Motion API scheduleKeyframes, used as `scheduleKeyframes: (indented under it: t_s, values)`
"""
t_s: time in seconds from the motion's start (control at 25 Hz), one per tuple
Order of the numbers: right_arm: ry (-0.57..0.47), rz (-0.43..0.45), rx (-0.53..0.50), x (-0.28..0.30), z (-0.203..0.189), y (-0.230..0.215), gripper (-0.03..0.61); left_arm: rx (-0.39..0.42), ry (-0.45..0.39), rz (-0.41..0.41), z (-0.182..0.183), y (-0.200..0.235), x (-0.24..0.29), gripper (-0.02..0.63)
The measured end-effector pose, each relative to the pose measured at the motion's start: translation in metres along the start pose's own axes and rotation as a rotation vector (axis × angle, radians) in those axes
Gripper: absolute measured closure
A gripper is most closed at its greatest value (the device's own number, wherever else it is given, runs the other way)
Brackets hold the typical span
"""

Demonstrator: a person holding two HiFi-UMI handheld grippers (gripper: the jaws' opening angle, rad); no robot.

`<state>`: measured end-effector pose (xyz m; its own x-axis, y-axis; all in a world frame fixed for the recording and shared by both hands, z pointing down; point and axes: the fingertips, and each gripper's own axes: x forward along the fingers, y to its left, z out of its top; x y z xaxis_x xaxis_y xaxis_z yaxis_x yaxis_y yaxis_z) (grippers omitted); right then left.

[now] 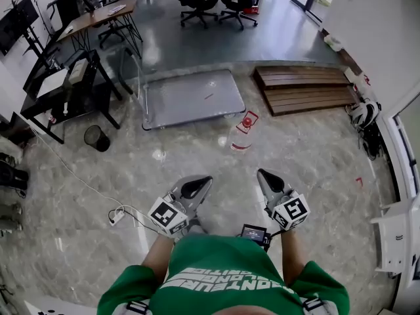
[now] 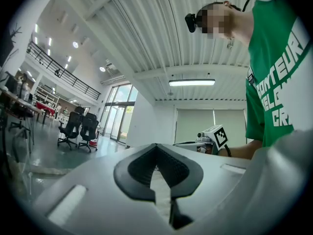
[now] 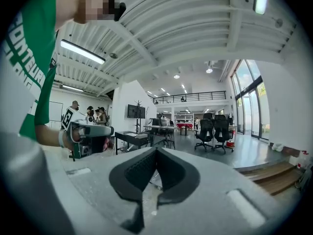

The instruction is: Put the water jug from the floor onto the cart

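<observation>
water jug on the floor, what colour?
Clear water jug with red parts at top and bottom; best in head view.

1. The head camera looks steeply down past the person's green shirt (image 1: 220, 274) onto the left gripper (image 1: 197, 186), the right gripper (image 1: 268, 178), and the cart (image 1: 190, 97) and water jug (image 1: 241, 131) ahead.
2. Each gripper camera sits close behind its own jaws, facing about level.
3. Both gripper views share the office chairs (image 3: 215, 131), and each catches the other gripper.

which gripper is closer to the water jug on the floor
Right. The right gripper is short of the water jug, slightly to its right; the left gripper is farther off, to its left.
</observation>
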<state>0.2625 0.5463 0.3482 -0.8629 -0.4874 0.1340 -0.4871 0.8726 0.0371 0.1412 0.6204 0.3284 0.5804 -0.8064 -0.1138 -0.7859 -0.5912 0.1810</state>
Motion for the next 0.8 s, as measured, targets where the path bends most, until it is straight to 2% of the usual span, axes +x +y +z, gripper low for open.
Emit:
scheduleKeyframes:
  t_s: [0.16,0.28,0.44,0.64,0.8]
  values:
    - [-0.008,0.011,-0.036,0.032,0.012,0.03,0.586,-0.032,0.018,0.016,0.005,0.033,-0.036,0.598]
    - [0.026,0.028,-0.074,0.057,-0.003,0.046,0.586,-0.049,0.037,0.055,-0.003,0.054,-0.059,0.598]
    - [0.049,0.083,-0.108,0.084,-0.012,0.07,0.586,-0.068,0.014,0.102,-0.008,0.075,-0.08,0.598]
    - [0.025,0.088,-0.137,0.097,0.006,0.075,0.586,-0.078,-0.006,0.107,-0.003,0.085,-0.088,0.598]
    - [0.036,0.089,-0.117,0.1,-0.001,0.075,0.586,-0.062,0.005,0.112,-0.004,0.088,-0.089,0.598]
